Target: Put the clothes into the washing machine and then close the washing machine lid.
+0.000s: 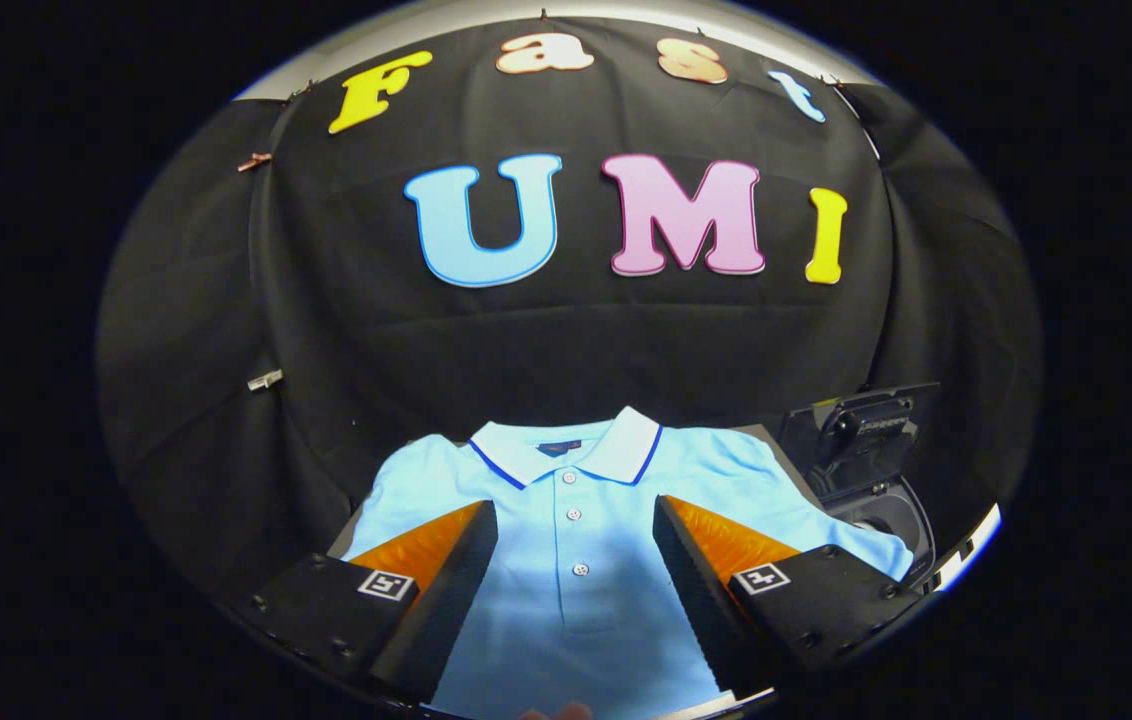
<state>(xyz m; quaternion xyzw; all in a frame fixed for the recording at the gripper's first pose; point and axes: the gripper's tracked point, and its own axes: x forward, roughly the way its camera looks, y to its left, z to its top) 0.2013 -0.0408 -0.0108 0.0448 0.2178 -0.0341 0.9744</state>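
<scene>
A light blue polo shirt (576,560) with a white collar edged in dark blue lies flat and spread out on a table, buttons up, collar toward the booth wall. My gripper (576,520) hangs over it, open, one finger on each side of the button placket, nothing held between them. The fingers (456,570) are black with orange sides. To the right of the shirt, beyond the right finger, stands a small dark washing machine (871,480) with its lid (861,425) raised upright and its opening uncovered. The shirt's right sleeve reaches toward it.
Black cloth forms the wall behind the table and hangs down on the left. A bit of the grey table top (351,530) shows at the shirt's left edge. A pale rim (971,545) runs below the washing machine at the right.
</scene>
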